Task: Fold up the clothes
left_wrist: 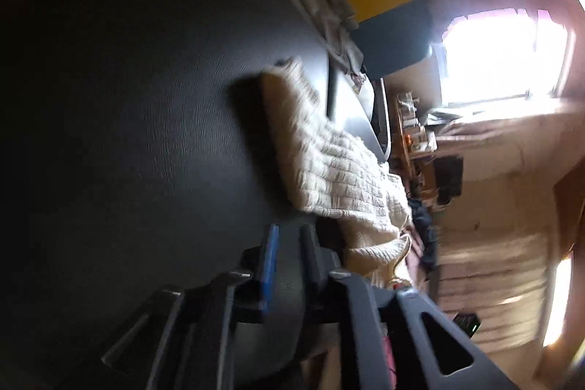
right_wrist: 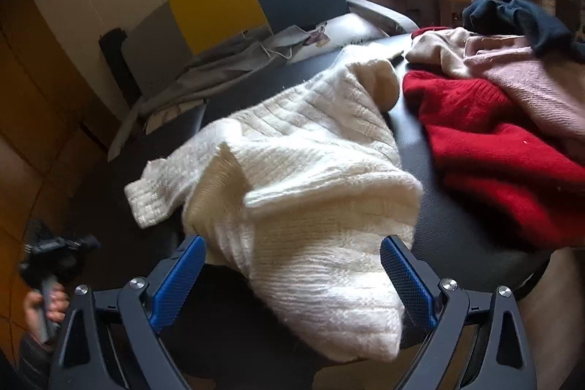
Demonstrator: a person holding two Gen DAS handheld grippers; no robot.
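A cream sweater (right_wrist: 292,178) lay crumpled on a dark table (right_wrist: 457,229), left of a red sweater (right_wrist: 482,148). The right gripper (right_wrist: 292,284) gaped wide over its hem, gripping nothing. The left gripper (left_wrist: 289,265), beside it, stood slightly parted and empty.

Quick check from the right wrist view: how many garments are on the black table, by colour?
Cream/white: 1, the knit sweater, nearest the right gripper
Red: 1, the red sweater
Pink: 1, the pink knit
Beige: 1, the beige piece
Dark navy: 1, the navy garment
Total: 5, though the pile at the right may hide more.
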